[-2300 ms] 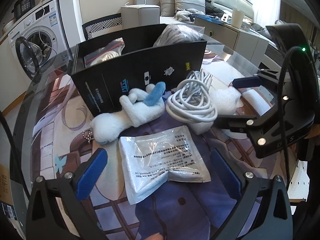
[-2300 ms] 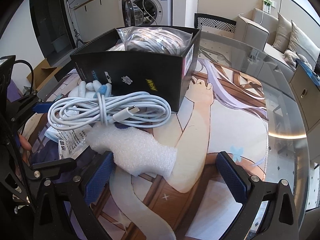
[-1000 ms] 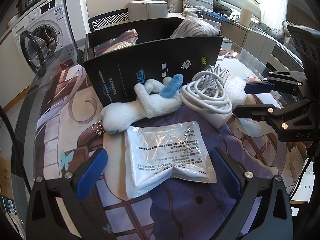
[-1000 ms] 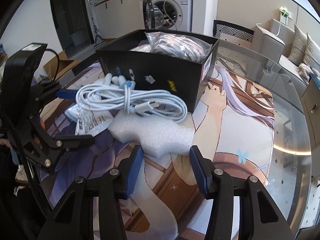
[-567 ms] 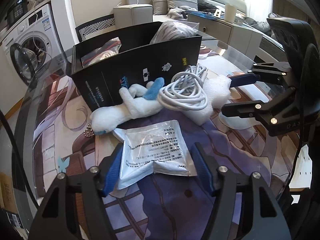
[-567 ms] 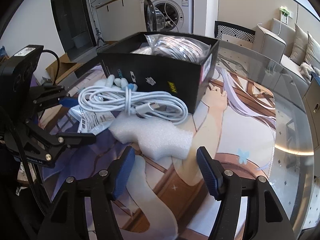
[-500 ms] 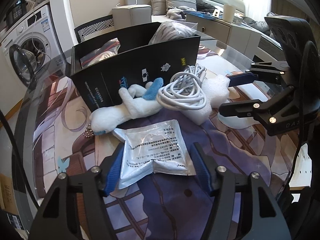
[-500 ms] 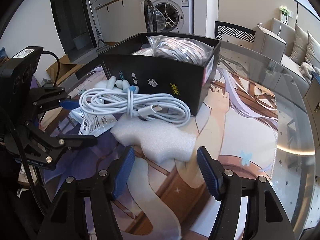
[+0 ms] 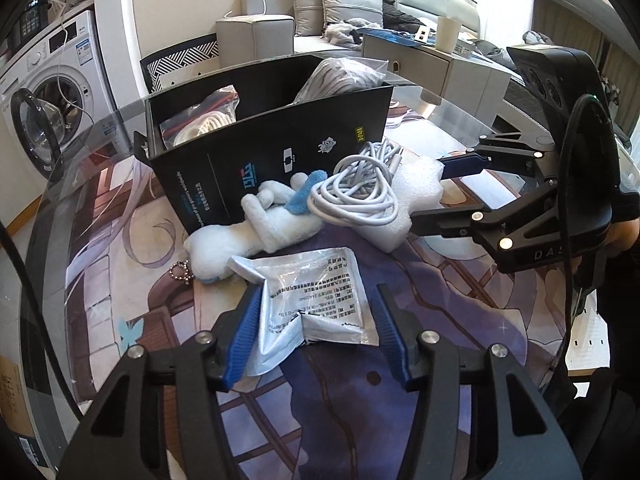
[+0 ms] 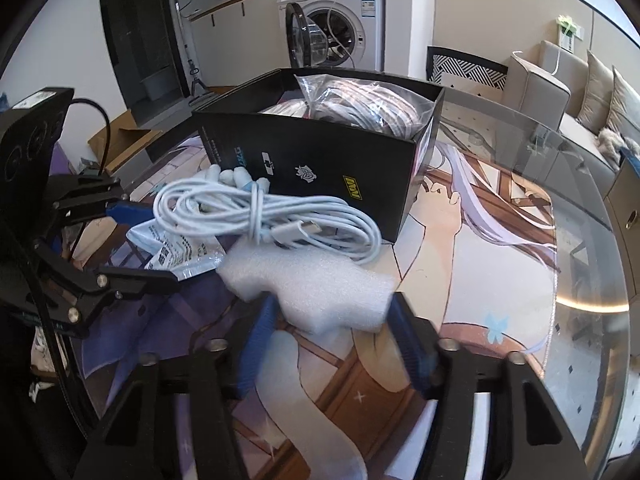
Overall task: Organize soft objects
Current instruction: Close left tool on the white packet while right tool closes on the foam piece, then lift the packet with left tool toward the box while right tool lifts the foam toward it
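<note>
A clear plastic packet (image 9: 310,296) with printed text lies on the mat between the fingers of my left gripper (image 9: 316,332), whose pads (image 9: 244,332) press its crumpled edges. A white foam piece (image 10: 316,292) lies between the fingers of my right gripper (image 10: 332,344), which touch its near sides. A coiled white cable (image 10: 260,210) rests on the foam's far end. A white plush toy (image 9: 256,228) with a blue part leans against the black box (image 9: 280,144). The box holds bagged items.
The objects lie on a printed mat (image 10: 480,280) on a round glass table (image 10: 592,240). A small bead ring (image 9: 181,271) lies left of the plush. A washing machine (image 10: 340,20) and sofa (image 9: 340,8) stand beyond the table.
Both grippers have narrowed: the left closed onto the plastic packet, crumpling it, and the right closed in around the foam piece. Both also moved a little forward.
</note>
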The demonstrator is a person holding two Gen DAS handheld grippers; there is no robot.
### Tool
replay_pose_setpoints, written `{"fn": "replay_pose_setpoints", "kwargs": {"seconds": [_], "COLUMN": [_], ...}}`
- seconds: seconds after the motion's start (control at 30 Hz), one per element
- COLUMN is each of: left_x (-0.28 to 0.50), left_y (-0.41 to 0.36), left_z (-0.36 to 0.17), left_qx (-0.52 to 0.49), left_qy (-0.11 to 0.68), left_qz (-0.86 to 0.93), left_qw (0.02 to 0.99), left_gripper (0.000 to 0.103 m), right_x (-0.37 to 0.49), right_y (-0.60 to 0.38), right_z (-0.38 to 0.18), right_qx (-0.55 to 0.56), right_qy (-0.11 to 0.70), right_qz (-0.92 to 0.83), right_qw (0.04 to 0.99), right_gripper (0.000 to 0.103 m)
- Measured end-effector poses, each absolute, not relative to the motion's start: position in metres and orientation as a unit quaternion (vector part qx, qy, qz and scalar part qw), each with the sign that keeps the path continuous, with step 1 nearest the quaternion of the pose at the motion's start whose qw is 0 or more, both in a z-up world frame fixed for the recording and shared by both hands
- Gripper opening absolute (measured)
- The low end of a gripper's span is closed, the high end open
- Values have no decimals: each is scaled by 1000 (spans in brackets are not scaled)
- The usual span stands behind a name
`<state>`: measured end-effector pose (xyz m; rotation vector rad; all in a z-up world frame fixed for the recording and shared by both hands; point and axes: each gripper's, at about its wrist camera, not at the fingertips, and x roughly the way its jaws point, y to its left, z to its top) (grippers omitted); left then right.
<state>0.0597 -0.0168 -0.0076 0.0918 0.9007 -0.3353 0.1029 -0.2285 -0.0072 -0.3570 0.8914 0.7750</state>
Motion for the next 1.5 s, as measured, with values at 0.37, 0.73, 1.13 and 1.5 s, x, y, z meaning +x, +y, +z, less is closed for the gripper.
{"fn": "replay_pose_setpoints", "kwargs": {"seconds": [0.37, 0.73, 1.13, 1.5], "left_x": [52, 47, 45, 43], "left_y": [-3, 4, 8, 5], "left_z": [-7, 1, 9, 4], "left_qx": [23, 12, 11, 22], "left_qy": [433, 422, 414, 425], "left_qz": [-176, -180, -184, -190], "left_qw": [884, 888, 892, 885], "left_gripper": [53, 51, 49, 36], "right_x": [105, 108, 92, 90], "right_y": [-234, -224, -255, -260], "right_z": [-4, -7, 18, 29], "right_qx": [-169, -164, -165, -163], "right_qy": [412, 408, 379, 368], "right_qz": [369, 378, 402, 395], "right_qw": [816, 815, 817, 825], "right_gripper": [71, 55, 53, 53]}}
